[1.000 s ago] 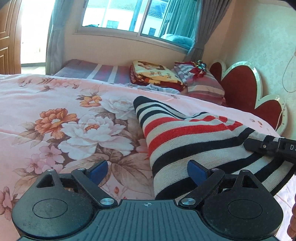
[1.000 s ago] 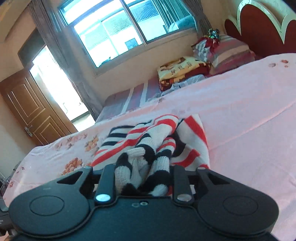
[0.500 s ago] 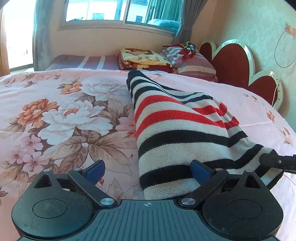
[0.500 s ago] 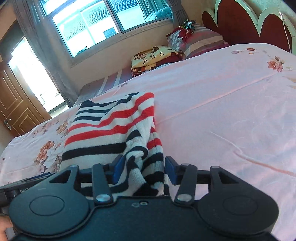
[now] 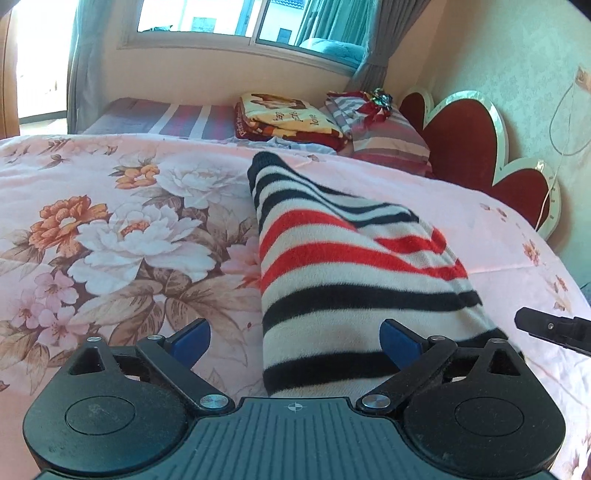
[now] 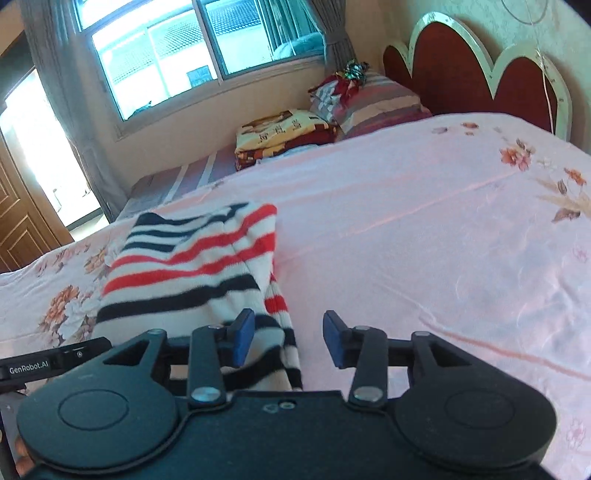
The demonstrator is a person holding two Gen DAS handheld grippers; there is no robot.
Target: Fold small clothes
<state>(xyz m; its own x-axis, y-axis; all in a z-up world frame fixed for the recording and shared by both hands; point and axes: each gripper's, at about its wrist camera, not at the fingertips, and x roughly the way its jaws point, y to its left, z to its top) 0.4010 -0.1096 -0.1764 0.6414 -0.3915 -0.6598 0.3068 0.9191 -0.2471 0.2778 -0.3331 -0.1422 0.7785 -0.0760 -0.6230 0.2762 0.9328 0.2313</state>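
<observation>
A small knit garment (image 5: pixel 351 273) with white, black and red stripes lies folded on the pink floral bedspread (image 5: pixel 110 229). My left gripper (image 5: pixel 295 338) is open, its blue pads wide apart at the garment's near end, which lies between them. My right gripper (image 6: pixel 289 341) is open too, and the garment's (image 6: pixel 192 273) near right edge lies between its pads, by the left pad (image 6: pixel 243 336). Neither gripper holds the cloth. The right gripper's tip (image 5: pixel 546 326) shows at the right edge of the left wrist view.
A folded yellow and red blanket (image 5: pixel 288 118) and a striped pillow (image 5: pixel 384 129) lie at the far end of the bed. A red scalloped headboard (image 5: pixel 472 147) stands at the right. A window (image 5: pixel 236 18) with curtains is behind, and a wooden door (image 6: pixel 22 206) at the left.
My right gripper was shut on a bunched part of the garment; it has opened and let go. The garment now lies flatter on the bed. My left gripper stayed open.
</observation>
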